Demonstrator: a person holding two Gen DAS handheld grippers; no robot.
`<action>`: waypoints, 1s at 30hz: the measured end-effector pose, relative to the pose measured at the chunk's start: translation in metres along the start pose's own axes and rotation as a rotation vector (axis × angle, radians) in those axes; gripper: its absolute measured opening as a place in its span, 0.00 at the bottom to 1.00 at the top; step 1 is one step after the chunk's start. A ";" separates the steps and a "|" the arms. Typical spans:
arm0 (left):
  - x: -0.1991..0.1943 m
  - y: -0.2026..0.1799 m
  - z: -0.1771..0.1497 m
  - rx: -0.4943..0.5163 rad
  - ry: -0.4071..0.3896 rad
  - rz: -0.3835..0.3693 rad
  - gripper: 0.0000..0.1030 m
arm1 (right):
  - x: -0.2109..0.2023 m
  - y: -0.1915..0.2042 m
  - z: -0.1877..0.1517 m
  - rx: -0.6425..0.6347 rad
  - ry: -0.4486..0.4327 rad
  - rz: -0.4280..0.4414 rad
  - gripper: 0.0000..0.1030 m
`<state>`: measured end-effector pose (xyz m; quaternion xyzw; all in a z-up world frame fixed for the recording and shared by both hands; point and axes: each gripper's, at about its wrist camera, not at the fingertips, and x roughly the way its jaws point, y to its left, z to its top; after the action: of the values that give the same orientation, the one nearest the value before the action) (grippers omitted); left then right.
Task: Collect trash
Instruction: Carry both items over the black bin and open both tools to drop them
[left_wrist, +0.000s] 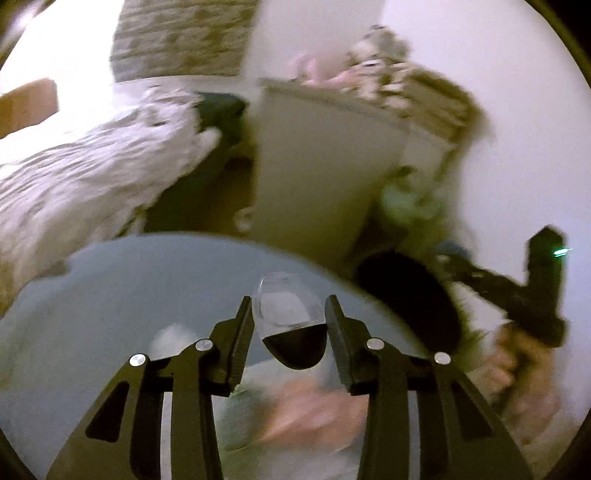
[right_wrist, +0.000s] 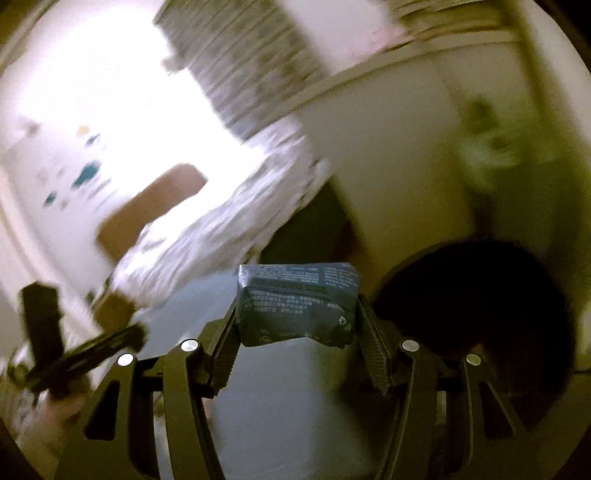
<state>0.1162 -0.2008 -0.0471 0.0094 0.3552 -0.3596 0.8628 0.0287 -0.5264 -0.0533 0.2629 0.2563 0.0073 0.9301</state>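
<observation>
My left gripper (left_wrist: 288, 300) is shut on a clear plastic cup (left_wrist: 286, 317) with a dark bottom, held above the round grey table (left_wrist: 129, 295). In the right wrist view, my right gripper (right_wrist: 297, 301) is shut on a crumpled dark blue-grey packet (right_wrist: 295, 295) with small printed text. A black bin (left_wrist: 410, 306) with a dark round mouth stands just right of the table, and that bin (right_wrist: 480, 314) shows to the right of the packet. The right gripper's black body (left_wrist: 535, 291) shows blurred at the right. The left gripper's body (right_wrist: 70, 350) appears at the lower left.
A bed with a pale patterned cover (left_wrist: 92, 177) lies to the left. A tall beige cabinet (left_wrist: 317, 166) stands behind the table, with soft toys (left_wrist: 384, 62) on top. Something crumpled and pink (left_wrist: 306, 417) lies on the table near me. Both views are motion-blurred.
</observation>
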 end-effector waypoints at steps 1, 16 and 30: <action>0.008 -0.016 0.007 0.008 -0.004 -0.035 0.38 | -0.006 -0.017 0.007 0.037 -0.036 -0.037 0.57; 0.134 -0.137 0.019 0.092 0.125 -0.206 0.38 | -0.020 -0.119 0.013 0.175 -0.088 -0.269 0.57; 0.153 -0.146 0.005 0.111 0.177 -0.203 0.38 | -0.019 -0.129 0.008 0.203 -0.064 -0.253 0.57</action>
<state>0.1025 -0.4045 -0.1037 0.0529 0.4084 -0.4618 0.7856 0.0000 -0.6438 -0.1017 0.3211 0.2569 -0.1443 0.9000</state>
